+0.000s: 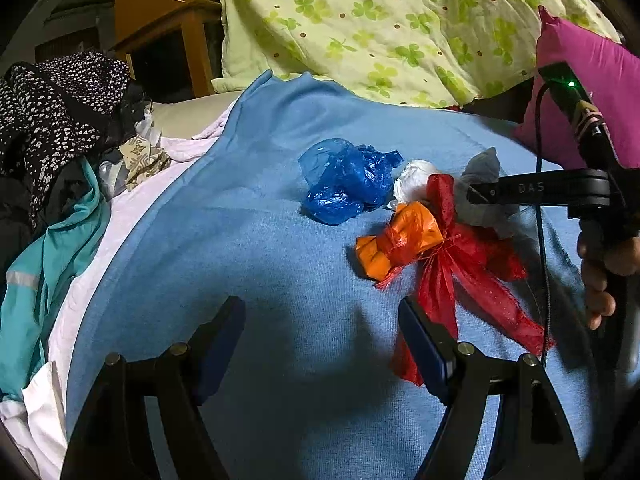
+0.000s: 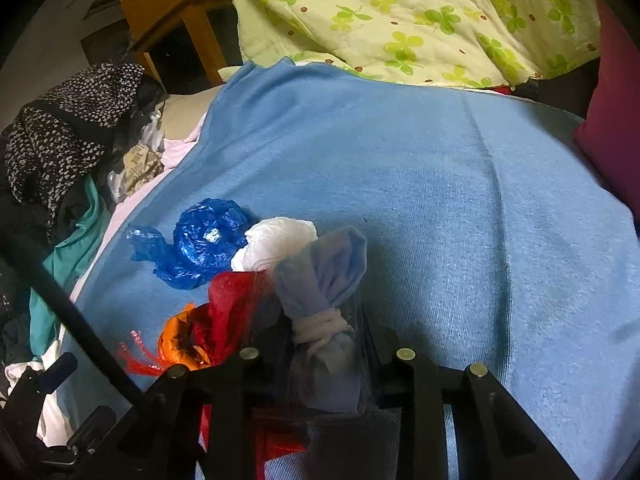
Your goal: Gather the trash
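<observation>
Trash: 5 crumpled pieces lie bunched together on the blue blanket [image 1: 248,240], right of its middle in the left wrist view.
Blue bag [image 1: 346,186]: glossy, crinkled plastic, leftmost of the bunch, touching the white wad [image 1: 414,184] (a tight ball of thin plastic).
Orange wrapper [image 1: 400,240]: shiny, folded, wound in the red mesh [image 1: 460,264], whose loose strips trail toward the near edge.
Grey bundle [image 2: 324,320]: pale blue-grey cloth, knotted with a white band round its middle, standing upright beside the red mesh.
Right gripper [image 2: 320,344]: closed on the grey bundle, fingers pressed against both its sides; in the left wrist view it reaches in from the right, with a hand on its handle.
Left gripper [image 1: 322,344]: spread wide, holding nothing, above bare blanket; its right finger [image 1: 424,352] overlaps a red mesh strip, contact unclear.
Cable [image 1: 540,208]: a dark cord hangs from the right gripper across the blanket's right side.
Surroundings: green clover quilt [image 1: 380,20] behind, pink pillow [image 1: 592,80] at right, a pile of clothes [image 1: 60,128] at left, a wooden cabinet [image 1: 168,20] at the back left.
</observation>
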`<action>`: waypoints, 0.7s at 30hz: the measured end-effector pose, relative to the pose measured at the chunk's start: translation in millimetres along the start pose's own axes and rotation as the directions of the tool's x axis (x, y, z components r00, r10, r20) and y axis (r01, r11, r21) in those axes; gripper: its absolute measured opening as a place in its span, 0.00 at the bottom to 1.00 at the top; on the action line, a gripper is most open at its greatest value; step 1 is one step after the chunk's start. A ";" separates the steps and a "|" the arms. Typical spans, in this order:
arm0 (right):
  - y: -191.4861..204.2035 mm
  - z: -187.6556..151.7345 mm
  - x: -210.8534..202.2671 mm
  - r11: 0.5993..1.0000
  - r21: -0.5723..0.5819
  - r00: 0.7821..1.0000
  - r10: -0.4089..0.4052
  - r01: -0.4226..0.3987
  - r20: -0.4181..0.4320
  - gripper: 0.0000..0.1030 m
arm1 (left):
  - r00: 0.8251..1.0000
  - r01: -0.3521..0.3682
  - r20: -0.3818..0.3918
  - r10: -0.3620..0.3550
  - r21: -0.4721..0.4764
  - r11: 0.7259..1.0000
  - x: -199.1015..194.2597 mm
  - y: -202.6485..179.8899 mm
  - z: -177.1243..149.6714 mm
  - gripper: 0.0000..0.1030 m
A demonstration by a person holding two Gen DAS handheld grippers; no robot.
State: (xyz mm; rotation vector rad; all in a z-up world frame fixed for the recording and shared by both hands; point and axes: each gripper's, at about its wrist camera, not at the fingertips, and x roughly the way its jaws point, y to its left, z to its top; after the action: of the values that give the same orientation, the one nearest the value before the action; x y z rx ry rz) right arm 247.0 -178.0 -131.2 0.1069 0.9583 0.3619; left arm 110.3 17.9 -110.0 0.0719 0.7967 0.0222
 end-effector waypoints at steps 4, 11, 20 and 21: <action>-3.2 -2.3 -5.0 1.000 0.012 1.000 0.004 -0.003 -0.008 0.31 | 1.000 -0.001 0.000 0.001 -0.001 1.000 0.6 0.2 0.3 0.77; -10.3 -5.4 -17.5 0.999 0.034 1.000 0.013 -0.012 -0.006 0.31 | 1.000 -0.008 -0.001 0.008 0.004 1.000 1.9 1.8 -1.5 0.77; -27.4 -1.9 -23.3 0.993 0.104 0.998 0.057 -0.057 0.000 0.34 | 1.000 0.020 -0.002 -0.021 -0.027 0.999 4.0 5.5 -0.6 0.77; -28.0 -1.0 -22.3 0.991 0.112 0.997 0.072 -0.072 0.002 0.36 | 1.000 0.028 -0.003 -0.028 -0.036 0.999 4.4 6.2 -0.1 0.77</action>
State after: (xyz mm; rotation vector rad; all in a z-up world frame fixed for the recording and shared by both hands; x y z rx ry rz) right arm 241.8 -212.0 -121.3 0.2442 0.9789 0.3747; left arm 113.3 24.2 -112.8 0.0271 0.8002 0.0101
